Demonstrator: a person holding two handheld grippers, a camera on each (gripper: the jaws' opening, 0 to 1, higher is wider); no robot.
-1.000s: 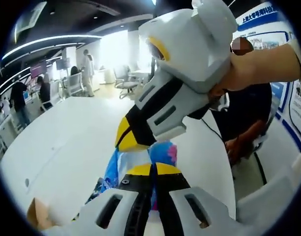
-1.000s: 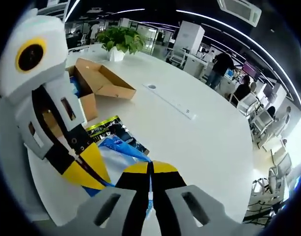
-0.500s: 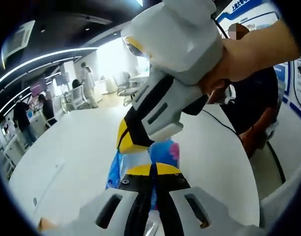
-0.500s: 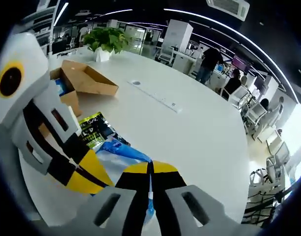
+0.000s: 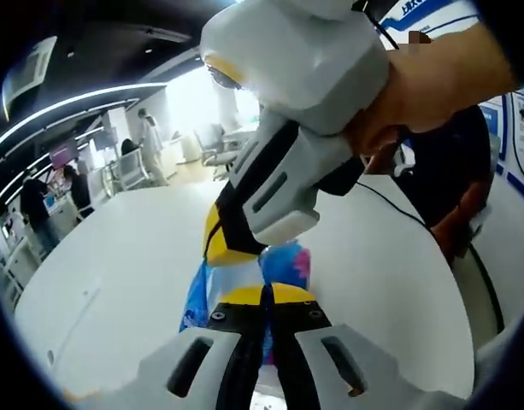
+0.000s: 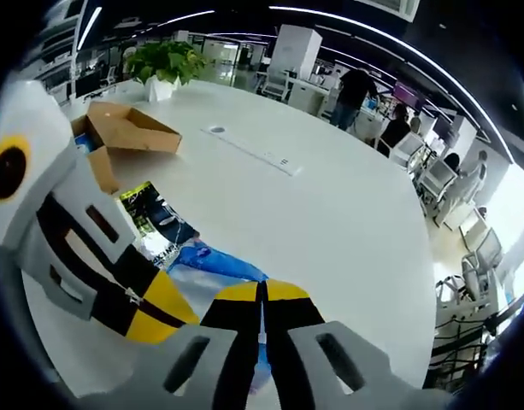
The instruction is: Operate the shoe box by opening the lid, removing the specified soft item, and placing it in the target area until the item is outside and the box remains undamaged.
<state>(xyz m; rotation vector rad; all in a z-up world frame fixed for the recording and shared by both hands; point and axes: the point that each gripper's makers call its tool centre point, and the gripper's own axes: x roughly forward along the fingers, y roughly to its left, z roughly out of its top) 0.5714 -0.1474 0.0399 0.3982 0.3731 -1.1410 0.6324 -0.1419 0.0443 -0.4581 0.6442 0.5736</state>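
A soft blue plastic-wrapped packet (image 5: 244, 278) hangs above the white worktop (image 6: 330, 213), outside the open cardboard shoe box (image 6: 116, 137), pinched by both tools: the left hand-held gripper (image 5: 263, 299) and the right hand-held gripper (image 6: 263, 295) each have their jaws clenched on its edge. It looks light, limp and slightly slippery, so it is best held at the film edges, as here. The right hand-held gripper reaches in from above, gripped by a bare hand (image 5: 415, 102), close beside the left.
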